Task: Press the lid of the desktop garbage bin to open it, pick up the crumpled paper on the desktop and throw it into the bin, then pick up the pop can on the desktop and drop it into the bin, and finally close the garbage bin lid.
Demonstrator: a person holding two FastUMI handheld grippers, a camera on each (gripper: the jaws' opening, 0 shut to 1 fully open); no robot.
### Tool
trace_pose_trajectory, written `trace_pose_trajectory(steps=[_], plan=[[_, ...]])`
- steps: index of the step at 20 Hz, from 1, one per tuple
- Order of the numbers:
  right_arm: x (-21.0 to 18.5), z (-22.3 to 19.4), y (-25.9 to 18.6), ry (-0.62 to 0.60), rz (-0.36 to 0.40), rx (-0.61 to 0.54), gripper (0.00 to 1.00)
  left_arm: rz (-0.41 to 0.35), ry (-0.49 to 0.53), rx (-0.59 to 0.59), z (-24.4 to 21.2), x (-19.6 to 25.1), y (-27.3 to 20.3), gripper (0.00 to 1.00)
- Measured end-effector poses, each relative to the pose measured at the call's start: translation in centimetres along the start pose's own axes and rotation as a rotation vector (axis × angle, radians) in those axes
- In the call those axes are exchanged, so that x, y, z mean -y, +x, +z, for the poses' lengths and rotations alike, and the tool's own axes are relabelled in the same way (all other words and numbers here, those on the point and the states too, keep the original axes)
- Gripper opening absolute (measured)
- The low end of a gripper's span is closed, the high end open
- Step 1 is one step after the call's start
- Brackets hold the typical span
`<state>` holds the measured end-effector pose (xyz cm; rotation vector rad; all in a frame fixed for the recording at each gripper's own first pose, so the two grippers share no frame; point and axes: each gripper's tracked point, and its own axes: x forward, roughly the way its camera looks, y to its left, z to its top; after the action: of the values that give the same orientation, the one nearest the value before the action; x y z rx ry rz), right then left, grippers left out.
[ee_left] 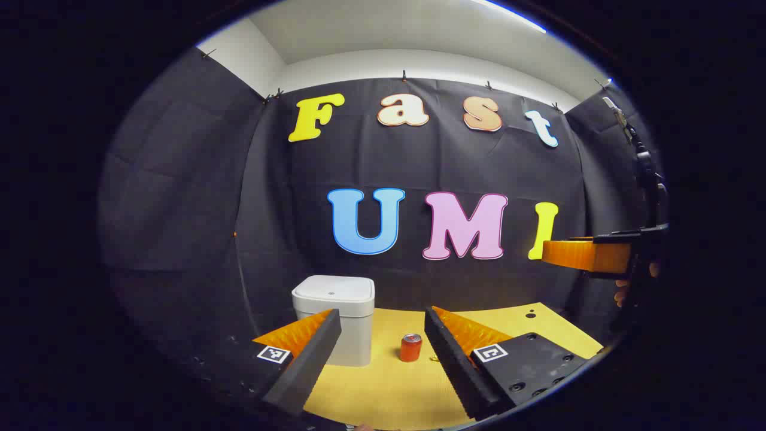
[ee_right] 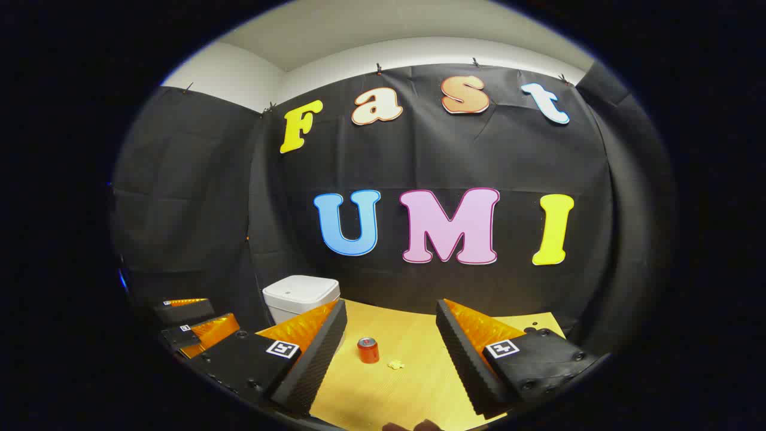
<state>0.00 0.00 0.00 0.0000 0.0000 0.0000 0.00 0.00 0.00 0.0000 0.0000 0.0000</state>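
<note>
Both tools hang high over the yellow wooden desktop [ee_right: 383, 395], nothing started yet. The left gripper [ee_left: 383, 353] is spread wide and empty; the right gripper [ee_right: 389, 353] likewise, jaws apart. The white square plastic bin [ee_left: 335, 317], lid down, sits lower left of centre in the left gripper view. The small red pop can [ee_right: 368, 350] stands upright mid-frame, with the tiny pale crumpled paper [ee_right: 395, 364] just beside it. The paper looks feather-light and soft; pinch it anywhere. The can is probably light, slick and dentable; grip its sides. There is open desk in front, and cloth wall close behind the bin.
</note>
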Motion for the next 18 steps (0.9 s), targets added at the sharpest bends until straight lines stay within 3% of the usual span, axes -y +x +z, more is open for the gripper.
trace_pose_trajectory(steps=[7,18], plan=[[-0.7,0.4,1.3,-0.067,0.037,0.008,0.96,0.037,0.006,0.016,0.7,-0.6,0.0,0.95],[0.3,0.3,1.4,-0.115,-0.012,0.002,0.96,0.061,0.012,-0.013,0.5,-3.1,1.8,0.95]])
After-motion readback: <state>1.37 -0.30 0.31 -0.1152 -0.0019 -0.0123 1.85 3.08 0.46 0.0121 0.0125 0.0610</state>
